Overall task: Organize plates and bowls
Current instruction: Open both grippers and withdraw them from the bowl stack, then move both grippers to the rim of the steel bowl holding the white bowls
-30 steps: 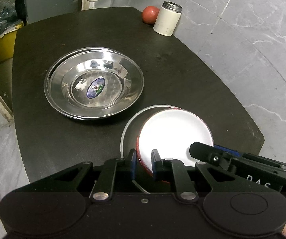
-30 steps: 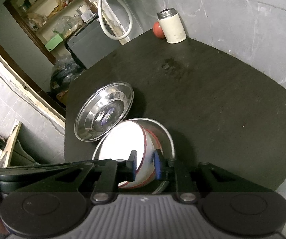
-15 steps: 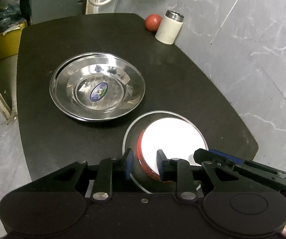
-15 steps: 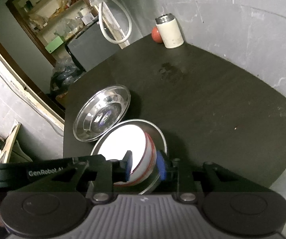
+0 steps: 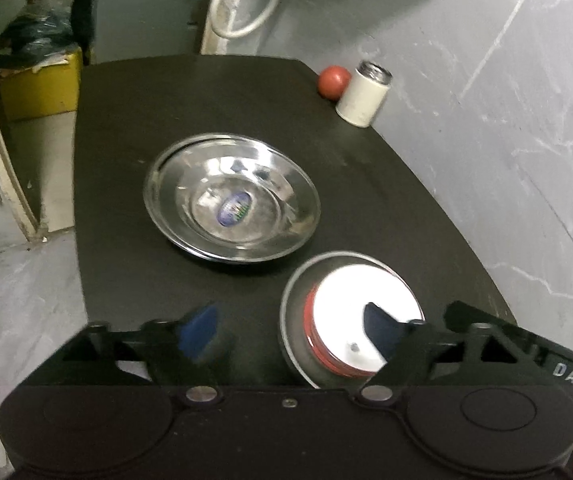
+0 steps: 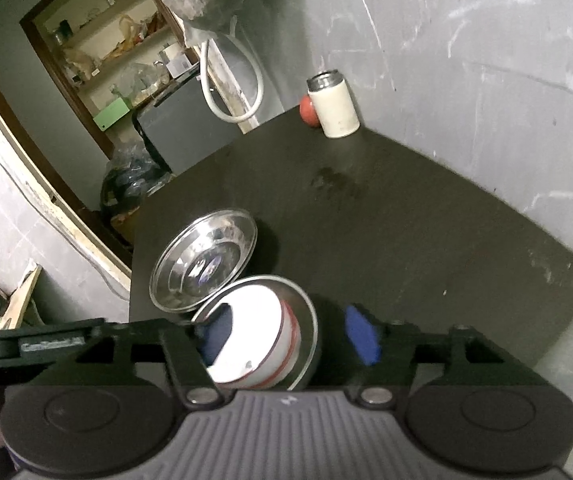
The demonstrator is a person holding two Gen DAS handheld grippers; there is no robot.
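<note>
Your left hand-held gripper (image 5: 290, 334): fingers spread wide apart, holding nothing, its blue pads (image 5: 198, 332) clear of the dishes on one side and over the white bowl on the other.

Steel plates (image 5: 232, 196): a nested pair resting on the dark table (image 5: 366, 184), left of centre, a blue oval sticker in the middle.

White bowl (image 5: 360, 312): red-banded, sitting inside a shallow steel bowl (image 5: 292, 316) at the table's near edge, just beside the steel plates and apart from them in your left view.

Your right hand-held gripper (image 6: 290, 334): fingers wide apart, gripping nothing; one blue pad overlaps the white bowl (image 6: 254, 332), the other hangs over bare table (image 6: 426, 220).

Red ball (image 5: 333, 82) and cream canister (image 5: 362, 94): touching or nearly so, at the table's far corner by the grey wall (image 5: 506, 100).
</note>
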